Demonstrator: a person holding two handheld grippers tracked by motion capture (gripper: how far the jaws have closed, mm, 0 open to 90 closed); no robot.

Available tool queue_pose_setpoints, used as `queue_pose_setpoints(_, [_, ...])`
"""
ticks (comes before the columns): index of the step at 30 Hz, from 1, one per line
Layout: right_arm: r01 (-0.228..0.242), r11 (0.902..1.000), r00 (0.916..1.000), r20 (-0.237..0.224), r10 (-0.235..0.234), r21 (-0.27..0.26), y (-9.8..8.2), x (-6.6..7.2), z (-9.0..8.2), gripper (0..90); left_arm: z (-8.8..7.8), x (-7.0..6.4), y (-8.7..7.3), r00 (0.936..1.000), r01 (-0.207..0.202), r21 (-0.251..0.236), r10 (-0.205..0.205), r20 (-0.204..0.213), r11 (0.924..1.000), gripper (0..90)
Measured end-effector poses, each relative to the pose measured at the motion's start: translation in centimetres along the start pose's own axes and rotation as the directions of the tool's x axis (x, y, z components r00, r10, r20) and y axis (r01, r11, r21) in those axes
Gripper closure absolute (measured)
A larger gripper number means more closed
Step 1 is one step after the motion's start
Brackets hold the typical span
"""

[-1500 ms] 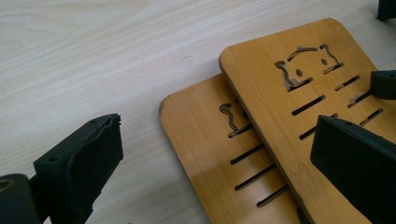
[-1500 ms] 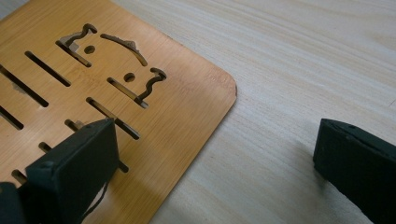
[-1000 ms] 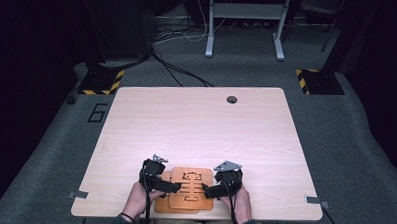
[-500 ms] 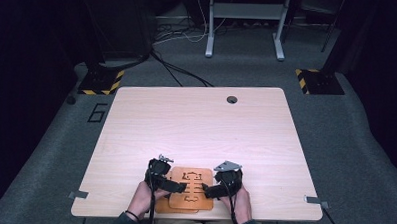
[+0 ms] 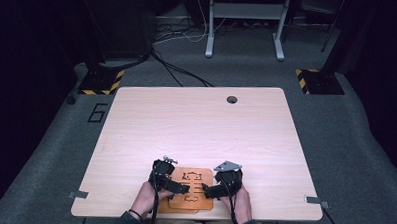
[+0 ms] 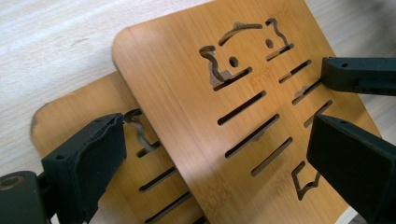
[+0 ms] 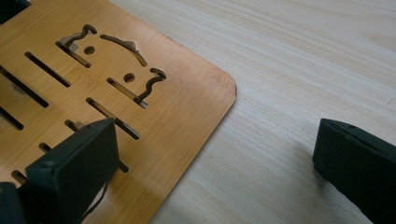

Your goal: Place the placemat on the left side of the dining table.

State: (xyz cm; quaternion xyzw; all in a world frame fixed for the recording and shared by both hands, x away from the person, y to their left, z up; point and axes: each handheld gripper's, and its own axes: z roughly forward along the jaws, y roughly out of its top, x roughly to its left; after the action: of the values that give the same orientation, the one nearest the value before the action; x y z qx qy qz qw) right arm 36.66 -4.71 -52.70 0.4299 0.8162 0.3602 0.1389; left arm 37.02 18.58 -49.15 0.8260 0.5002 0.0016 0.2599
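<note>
Two bamboo boards with cut slots and a cat-like outline lie stacked near the table's front edge. The upper board (image 5: 191,184) (image 6: 243,93) (image 7: 116,93) sits askew on the lower board (image 6: 70,116), which pokes out at its left. My left gripper (image 5: 176,184) (image 6: 219,140) is open, its jaws spread wide over both boards. My right gripper (image 5: 211,190) (image 7: 215,144) is open too, with one jaw over the upper board's corner and the other over bare table. One right-gripper jaw tip also appears in the left gripper view, over the upper board's far edge.
The light wooden table (image 5: 196,127) stretches away beyond the boards, with a round cable hole (image 5: 231,99) near its far edge. Small metal brackets sit at the front corners. On the grey floor beyond are cables, a white desk frame (image 5: 245,13) and striped bases (image 5: 100,81).
My left gripper has shifted slightly right and forward, closer over the boards. The right gripper and the boards have stayed put.
</note>
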Motion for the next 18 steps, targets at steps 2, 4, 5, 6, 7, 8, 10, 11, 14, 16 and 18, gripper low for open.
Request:
queue_pose_setpoints(2, [0.0, 1.0, 1.0, 0.0, 0.0, 0.0, 0.0, 0.0, 0.0, 0.0, 0.06, -0.13, 0.07, 1.0, 0.001, -0.001, -0.001, 0.002, 1.0, 5.1])
queue_pose_setpoints(4, [0.0, 1.0, 1.0, 0.0, 0.0, 0.0, 0.0, -0.01, 0.0, 0.0, 0.1, -0.23, 0.13, 0.9999, 0.002, -0.002, -0.002, 0.012, 1.0, 5.9])
queue_pose_setpoints(5, [0.0, 1.0, 1.0, 0.0, 0.0, 0.0, 0.0, 0.0, 0.0, 0.0, 0.07, -0.27, 0.16, 0.9998, -0.003, 0.003, 0.003, 0.019, 1.0, 6.3])
queue_pose_setpoints(6, [0.0, 1.0, 1.0, 0.0, 0.0, 0.0, 0.0, 0.0, 0.0, 0.0, 0.06, -0.32, 0.18, 0.9995, -0.001, 0.007, 0.001, 0.033, 1.0, 6.9])
queue_pose_setpoints(7, [0.0, 1.0, 1.0, 0.0, 0.0, 0.0, 0.0, 0.0, 0.0, 0.0, 0.06, -0.36, 0.21, 0.9993, -0.004, 0.009, 0.004, 0.038, 1.0, 7.9])
queue_pose_setpoints(8, [0.0, 1.0, 1.0, 0.0, 0.0, 0.0, 0.0, 0.0, 0.0, 0.0, 0.08, -0.43, 0.24, 0.9994, -0.004, 0.012, 0.004, 0.036, 0.9999, 7.7])
queue_pose_setpoints(10, [-0.001, 1.0, 1.0, 0.001, 0.001, 0.0, 0.0, 0.01, 0.0, 0.0, 0.13, -0.5, 0.28, 0.9994, 0.001, 0.009, -0.001, 0.035, 1.0, 7.4])
queue_pose_setpoints(11, [-0.002, 1.0, 1.0, 0.001, 0.002, 0.0, 0.0, 0.01, -0.01, 0.0, 0.09, -0.45, 0.32, 0.9993, -0.002, 0.015, 0.001, 0.038, 0.9999, 7.3])
queue_pose_setpoints(14, [-0.005, 1.0, 1.0, 0.003, 0.005, 0.0, -0.01, 0.01, -0.02, 0.0, 0.04, -0.45, 0.46, 0.9991, 0.007, 0.022, -0.008, 0.042, 0.9997, 6.9])
queue_pose_setpoints(16, [-0.001, 1.0, 1.0, 0.004, 0.001, -0.001, -0.02, -0.02, -0.02, 0.0, -0.01, -0.37, 0.56, 0.9989, 0.01, 0.029, -0.011, 0.046, 0.9995, 6.8])
queue_pose_setpoints(18, [-0.002, 1.0, 1.0, 0.005, 0.002, -0.001, -0.03, -0.02, -0.03, 0.0, -0.06, -0.27, 0.67, 0.9986, 0.015, 0.036, -0.017, 0.051, 0.9993, 6.8])
